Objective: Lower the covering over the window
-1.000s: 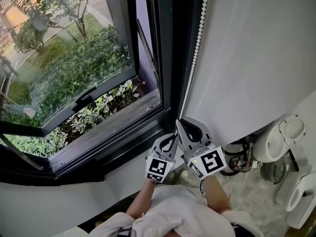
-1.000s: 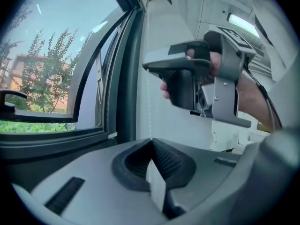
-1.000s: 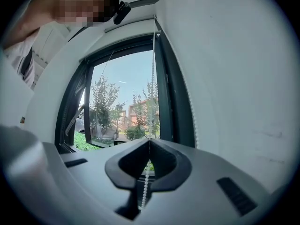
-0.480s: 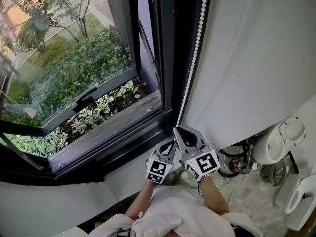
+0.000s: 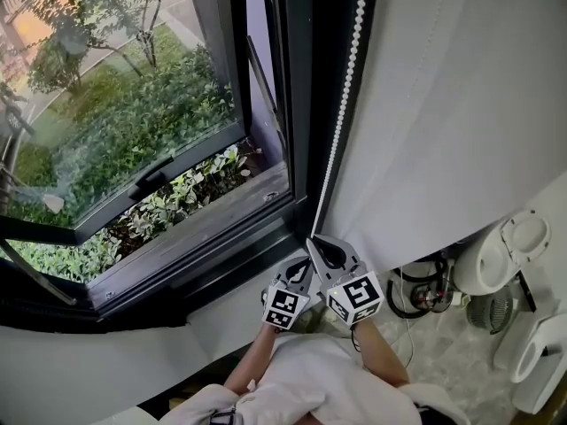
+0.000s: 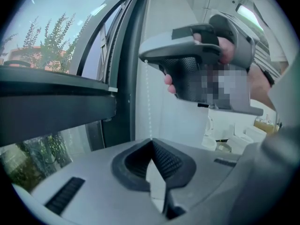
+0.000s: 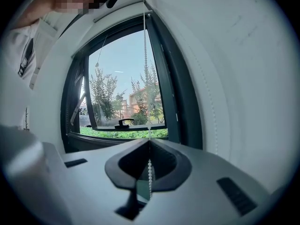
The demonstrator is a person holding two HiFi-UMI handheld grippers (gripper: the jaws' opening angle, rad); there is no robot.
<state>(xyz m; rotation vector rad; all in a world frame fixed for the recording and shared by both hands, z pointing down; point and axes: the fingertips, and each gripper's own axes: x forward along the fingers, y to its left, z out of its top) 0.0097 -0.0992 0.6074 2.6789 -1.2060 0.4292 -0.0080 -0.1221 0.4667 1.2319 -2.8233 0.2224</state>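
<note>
Right gripper (image 5: 312, 239): fingers clenched on bead chain (image 5: 339, 122). Left gripper (image 5: 304, 262): fingers clenched on the same strand, just below. The chain runs taut up along the window (image 5: 133, 149) frame. Glass is bare, with no blind edge in view; white fabric (image 5: 461, 104) hangs beside the frame. Judgement: pull straight down along the strand, both hands steady. A sideways drag risks beads slipping out.

2 grey two-jaw grippers: left gripper (image 5: 305, 262), right gripper (image 5: 314, 241). 1 white beaded pull cord (image 5: 338, 122), running up from right gripper. 1 dark-framed window (image 5: 301, 104), ahead of both. 1 white fabric blind (image 5: 461, 104), rightward.
</note>
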